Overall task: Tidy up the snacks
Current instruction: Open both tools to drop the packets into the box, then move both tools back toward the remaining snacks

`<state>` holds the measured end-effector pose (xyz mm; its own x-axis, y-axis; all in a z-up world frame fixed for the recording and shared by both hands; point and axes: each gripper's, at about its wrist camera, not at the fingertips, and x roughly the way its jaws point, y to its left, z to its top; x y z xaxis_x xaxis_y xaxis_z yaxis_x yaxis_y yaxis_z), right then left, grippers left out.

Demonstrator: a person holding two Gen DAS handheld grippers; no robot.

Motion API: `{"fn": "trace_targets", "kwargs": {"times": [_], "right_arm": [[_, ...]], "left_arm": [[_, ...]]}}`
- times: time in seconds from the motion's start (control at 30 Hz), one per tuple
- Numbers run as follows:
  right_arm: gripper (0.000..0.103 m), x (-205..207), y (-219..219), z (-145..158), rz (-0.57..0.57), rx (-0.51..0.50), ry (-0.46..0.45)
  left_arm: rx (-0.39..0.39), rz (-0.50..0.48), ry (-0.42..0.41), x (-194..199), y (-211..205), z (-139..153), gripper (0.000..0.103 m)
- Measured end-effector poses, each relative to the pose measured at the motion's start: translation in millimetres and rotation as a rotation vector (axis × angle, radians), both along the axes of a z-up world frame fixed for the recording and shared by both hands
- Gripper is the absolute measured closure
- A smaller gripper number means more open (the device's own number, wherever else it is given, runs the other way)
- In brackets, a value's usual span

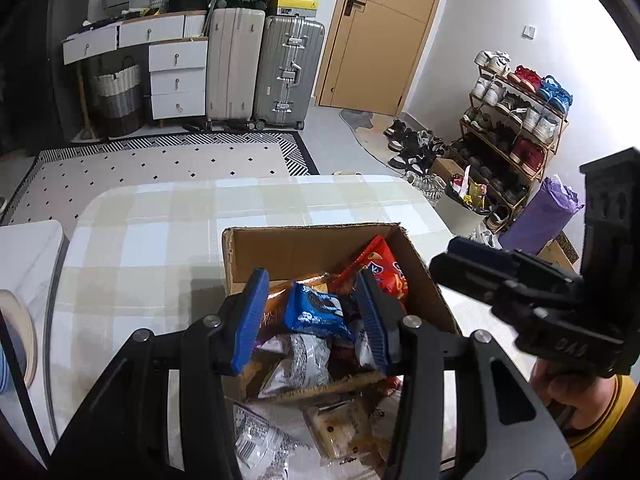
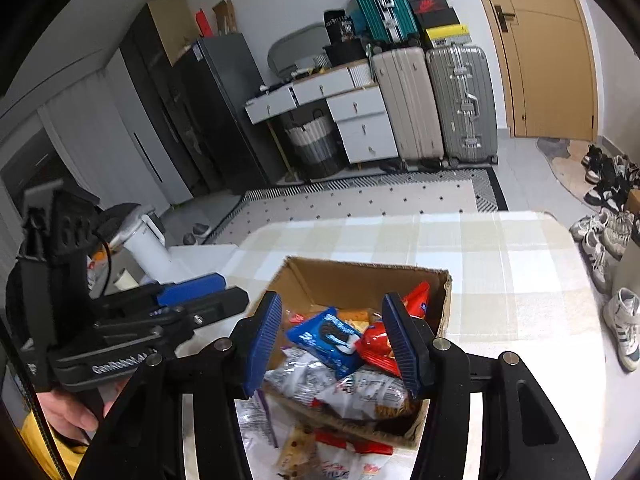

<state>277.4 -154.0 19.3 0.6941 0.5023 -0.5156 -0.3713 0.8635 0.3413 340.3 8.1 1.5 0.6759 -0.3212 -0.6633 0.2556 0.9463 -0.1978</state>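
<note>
- The cardboard box (image 1: 320, 248) stands open on the table (image 1: 168, 216), which wears a pale checked cloth; in the left wrist view the box sits just below centre, toward 6 o'clock.
- Inside it lie snack packets in a heap: a blue cookie packet (image 1: 316, 312) on top, a red-orange chip bag (image 1: 380, 264) leaning against the wall at its 1 o'clock, and a silver-grey packet (image 1: 296, 364) at its 6 o'clock.
- More wrapped snacks (image 1: 340, 432) lie on the table outside the box, against its near wall, at 6 o'clock in that view.
- The left gripper (image 1: 316, 316) hovers above the box, its blue pads parted and clear of the packets; it grasps nothing.
- The right gripper (image 2: 336, 336) hangs over the same box, its pads likewise parted with nothing between them; the blue cookie packet lies below the gap.
- In the left wrist view the right gripper's body shows at 3 o'clock, with a hand (image 1: 568, 392) and a yellow sleeve (image 1: 608, 412) beneath it.
- Two suitcases (image 1: 264, 68) stand by the far wall at 12 o'clock, a wooden door (image 1: 384, 32) at 1 o'clock, and a shoe rack (image 1: 516, 120) at 2 o'clock.
</note>
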Motion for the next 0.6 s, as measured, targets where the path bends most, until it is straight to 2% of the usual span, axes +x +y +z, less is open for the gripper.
{"fn": "trace_targets", "kwargs": {"times": [0.17,0.3,0.37,0.43,0.53,0.6], "right_arm": [[0.049,-36,-3,31,0.000,0.004,-0.078],[0.047,-72,-6,53,0.000,0.003,-0.139],[0.044,-92,-8,63,0.002,0.004,-0.170],[0.037,-111,-11,70,-0.005,0.008,-0.202],[0.034,-139,-15,80,-0.004,0.006,-0.243],[0.028,-157,-17,84,-0.006,0.004,-0.267]], "left_arm": [[0.004,0.006,-0.047,-33,1,23,0.060],[0.012,0.019,-0.105,-68,1,46,0.052],[0.016,0.018,-0.129,-86,-2,57,0.047],[0.023,0.027,-0.156,-105,-4,69,0.034],[0.031,0.030,-0.202,-138,-6,83,0.025],[0.032,0.029,-0.227,-160,-7,92,0.024]]}}
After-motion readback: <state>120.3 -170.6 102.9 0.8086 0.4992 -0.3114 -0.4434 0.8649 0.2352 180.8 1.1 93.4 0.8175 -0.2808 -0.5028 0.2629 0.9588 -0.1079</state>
